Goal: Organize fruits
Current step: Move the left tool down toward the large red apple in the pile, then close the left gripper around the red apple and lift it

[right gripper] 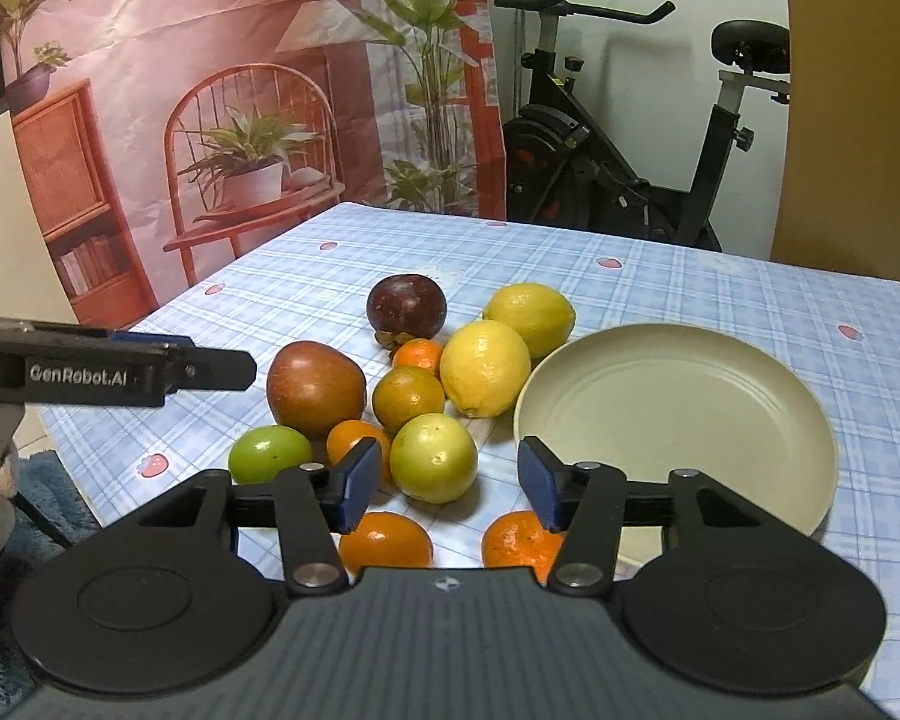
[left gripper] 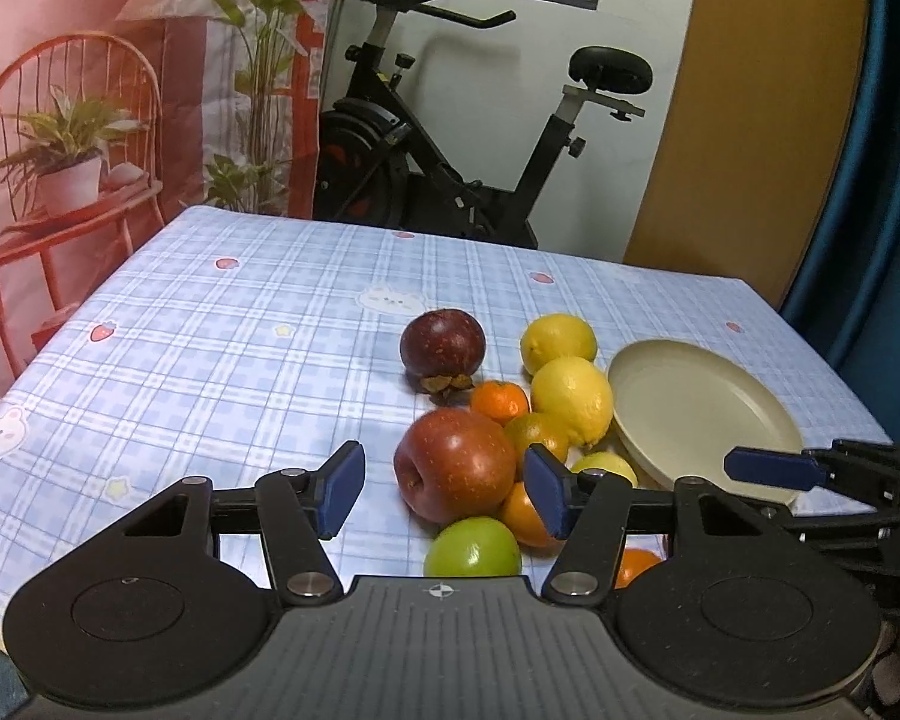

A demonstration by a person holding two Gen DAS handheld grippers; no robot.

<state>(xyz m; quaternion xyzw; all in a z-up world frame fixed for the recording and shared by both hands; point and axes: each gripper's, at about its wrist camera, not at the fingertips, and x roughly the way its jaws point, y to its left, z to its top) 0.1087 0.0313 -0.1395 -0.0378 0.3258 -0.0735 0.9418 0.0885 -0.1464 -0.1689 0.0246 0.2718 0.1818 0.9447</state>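
Blue-checked tablecloth (right gripper: 720, 288) carried everything. Leftmost, the left gripper (left gripper: 444, 489) hovered partly open above the red apple (left gripper: 453, 465), pads clear of it. Beside the apple clustered a green fruit (right gripper: 269, 453), oranges (right gripper: 408, 397), a mangosteen (right gripper: 406, 306) and lemons (right gripper: 485, 367). Further right, the right gripper (right gripper: 450, 483) hung half open, gripping nothing, near the empty beige plate (right gripper: 678, 420).

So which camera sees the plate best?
The right wrist view: the plate shows almost whole, round and empty. In the left wrist view the plate looks squashed at the side, with the right gripper covering its near rim.
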